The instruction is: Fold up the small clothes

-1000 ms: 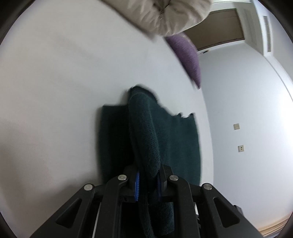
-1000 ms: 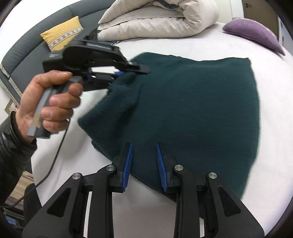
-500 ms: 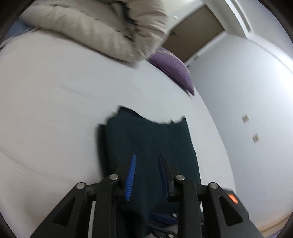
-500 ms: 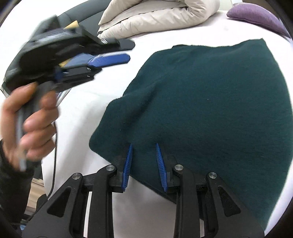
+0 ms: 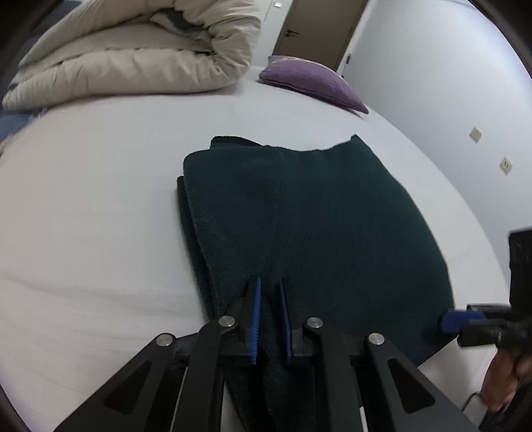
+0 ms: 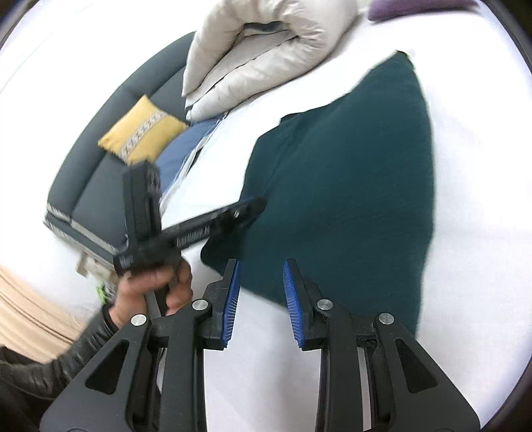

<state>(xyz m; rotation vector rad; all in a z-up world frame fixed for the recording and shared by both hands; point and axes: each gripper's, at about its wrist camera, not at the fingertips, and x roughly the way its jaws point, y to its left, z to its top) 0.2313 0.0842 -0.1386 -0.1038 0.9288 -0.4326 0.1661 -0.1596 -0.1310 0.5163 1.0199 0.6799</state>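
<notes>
Dark green cloth [image 5: 319, 226] folded flat on white bed [image 5: 86, 206]. Left tool [image 5: 268, 315] just narrowed, pinching near cloth edge; right tool [image 6: 261, 299] parted, empty, above near edge.

A white-sheeted bed [image 5: 99, 186] is filling the view. A rolled cream duvet [image 5: 133, 56] is lying at eleven o'clock, a purple cushion [image 5: 312, 81] at one. A brown door [image 5: 319, 30] is standing at twelve, and pale walls [image 5: 432, 83] with two sockets [image 5: 475, 133] are rising at two. A mustard cushion [image 6: 143, 131] is resting on a grey sofa [image 6: 99, 172].

Soft even daylight, fisheye-bent edges, motion blur in the right view
</notes>
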